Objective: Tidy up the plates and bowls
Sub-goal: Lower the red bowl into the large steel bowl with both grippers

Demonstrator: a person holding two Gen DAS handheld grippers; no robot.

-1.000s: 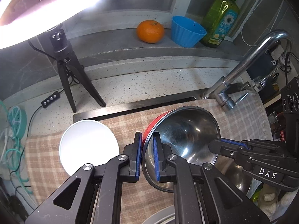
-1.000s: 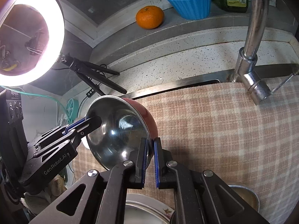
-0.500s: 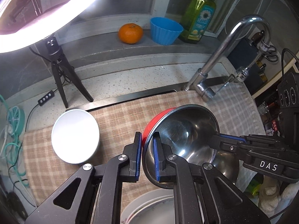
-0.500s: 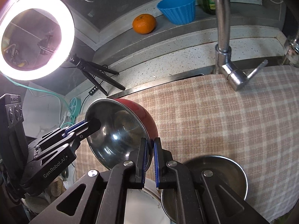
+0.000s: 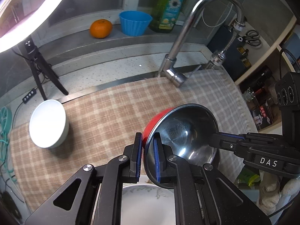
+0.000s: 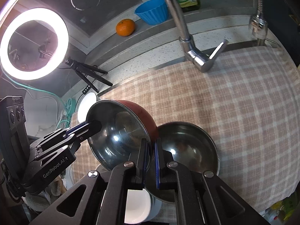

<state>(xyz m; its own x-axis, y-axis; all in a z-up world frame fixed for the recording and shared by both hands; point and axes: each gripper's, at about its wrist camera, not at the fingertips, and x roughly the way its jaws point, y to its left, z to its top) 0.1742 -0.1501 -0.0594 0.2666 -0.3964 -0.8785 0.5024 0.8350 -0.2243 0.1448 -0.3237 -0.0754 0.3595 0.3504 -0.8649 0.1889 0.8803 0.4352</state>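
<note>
A red bowl with a steel inside (image 5: pixel 183 133) (image 6: pixel 120 131) is held tilted in the air above the checked cloth. My left gripper (image 5: pixel 147 156) is shut on its near rim. My right gripper (image 6: pixel 151 164) is shut on the opposite rim. A second steel bowl (image 6: pixel 189 148) stands on the cloth just beneath the red bowl, also in the left wrist view (image 5: pixel 210 156). A white bowl (image 5: pixel 47 123) (image 6: pixel 86 106) sits on the cloth at the left. A white plate with a leaf pattern (image 5: pixel 148 202) lies under my left gripper, and a white dish (image 6: pixel 136 206) lies under my right gripper.
A chrome tap (image 5: pixel 180 56) (image 6: pixel 189 45) rises at the back of the cloth. On the ledge behind stand an orange (image 5: pixel 100 28), a blue cup (image 5: pixel 135 23) and a green soap bottle (image 5: pixel 169 9). A ring light on a tripod (image 6: pixel 33 43) stands at the left.
Both grippers have carried the red bowl back and to the right, away from the white bowl, until it hangs over the second steel bowl. The tap and ledge look farther away.
</note>
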